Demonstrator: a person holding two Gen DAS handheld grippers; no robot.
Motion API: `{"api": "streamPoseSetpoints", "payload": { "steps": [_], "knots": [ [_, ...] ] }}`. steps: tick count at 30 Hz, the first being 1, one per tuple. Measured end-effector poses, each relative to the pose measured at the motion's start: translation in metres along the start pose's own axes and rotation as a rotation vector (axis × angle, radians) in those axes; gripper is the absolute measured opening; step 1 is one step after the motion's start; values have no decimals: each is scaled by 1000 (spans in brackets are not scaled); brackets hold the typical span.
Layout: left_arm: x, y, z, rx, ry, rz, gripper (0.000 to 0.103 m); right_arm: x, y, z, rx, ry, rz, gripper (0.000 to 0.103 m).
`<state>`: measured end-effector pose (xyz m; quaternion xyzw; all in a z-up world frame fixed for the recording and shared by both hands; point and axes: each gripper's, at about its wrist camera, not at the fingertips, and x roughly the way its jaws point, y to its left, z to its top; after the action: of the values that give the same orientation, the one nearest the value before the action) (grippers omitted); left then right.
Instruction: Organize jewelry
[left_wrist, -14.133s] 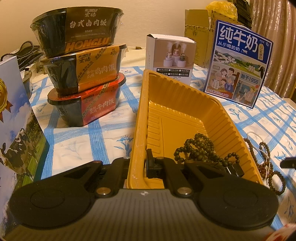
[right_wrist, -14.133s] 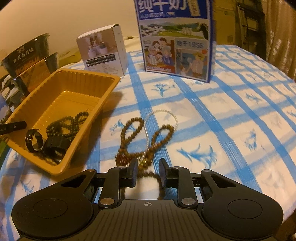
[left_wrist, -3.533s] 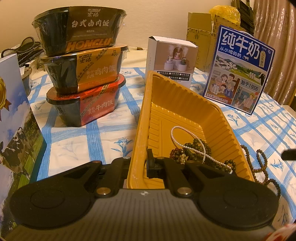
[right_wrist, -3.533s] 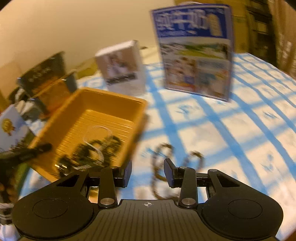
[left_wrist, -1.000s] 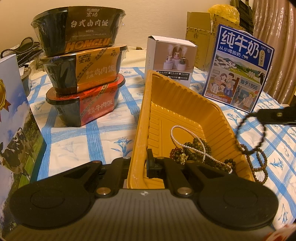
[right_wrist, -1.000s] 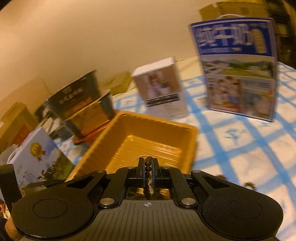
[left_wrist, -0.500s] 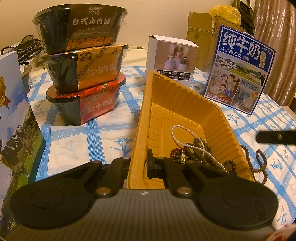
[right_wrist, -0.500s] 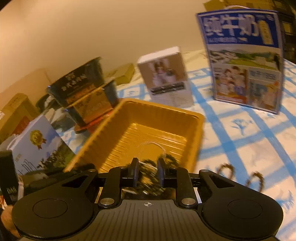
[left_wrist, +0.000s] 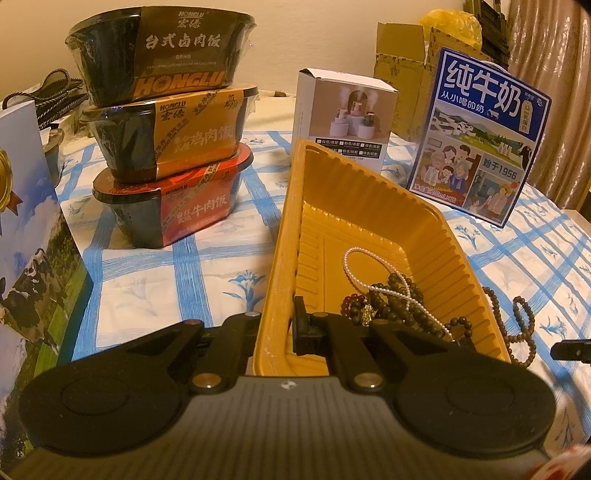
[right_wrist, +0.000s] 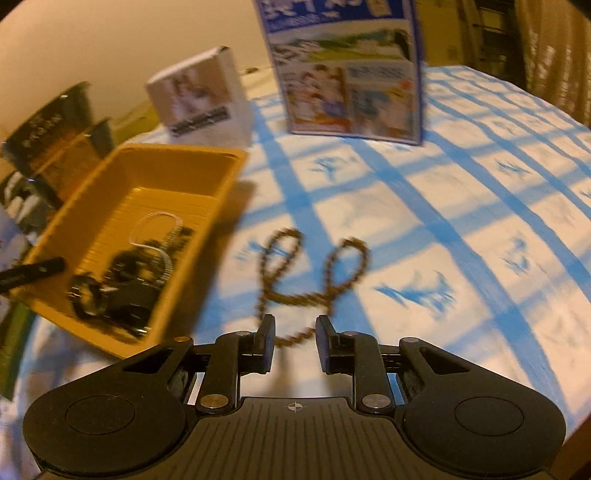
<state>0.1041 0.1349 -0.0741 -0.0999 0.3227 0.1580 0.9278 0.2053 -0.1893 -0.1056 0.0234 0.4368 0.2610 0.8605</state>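
While the blue-checked tablecloth (right_wrist: 461, 206) spreads beneath everything, the yellow tray (left_wrist: 284, 236) has its near wall clenched in the left gripper (left_wrist: 284, 328). Dark beads and a pearl strand (left_wrist: 354, 273) lie inside. The right gripper (right_wrist: 295, 341), jaws parted and empty, sits just over the brown bead necklace (right_wrist: 314, 266) beside the tray.

Home interior, lived-in room used for storage and eating.

Surface (left_wrist: 221, 266) covered by a white cloth with blue checks and flower print. Three stacked instant rice bowls (left_wrist: 166, 122) with Chinese labels, a blue milk carton pack (left_wrist: 480, 136), a small white product box (left_wrist: 343, 118). Behind: plain cream wall (left_wrist: 295, 33), open cardboard boxes (left_wrist: 402, 74), pleated curtain (left_wrist: 554, 74). Warm, dim indoor lighting.
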Motion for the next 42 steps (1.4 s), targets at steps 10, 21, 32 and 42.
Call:
{"api": "streamPoseSetpoints", "payload": {
  "steps": [10, 21, 32, 42],
  "knots": [
    [0, -1, 1, 5, 0, 1, 5, 7, 2, -4, -24, 16, -7, 24],
    [-1, -2, 0, 4, 1, 1, 5, 18, 19, -1, -74, 21, 26, 24],
    [-1, -2, 0, 5, 1, 2, 5, 44, 38, 8, -131, 35, 56, 24],
    [0, -1, -1, 2, 4, 1, 5, 59, 37, 17, -110, 26, 26, 6]
  ]
}}
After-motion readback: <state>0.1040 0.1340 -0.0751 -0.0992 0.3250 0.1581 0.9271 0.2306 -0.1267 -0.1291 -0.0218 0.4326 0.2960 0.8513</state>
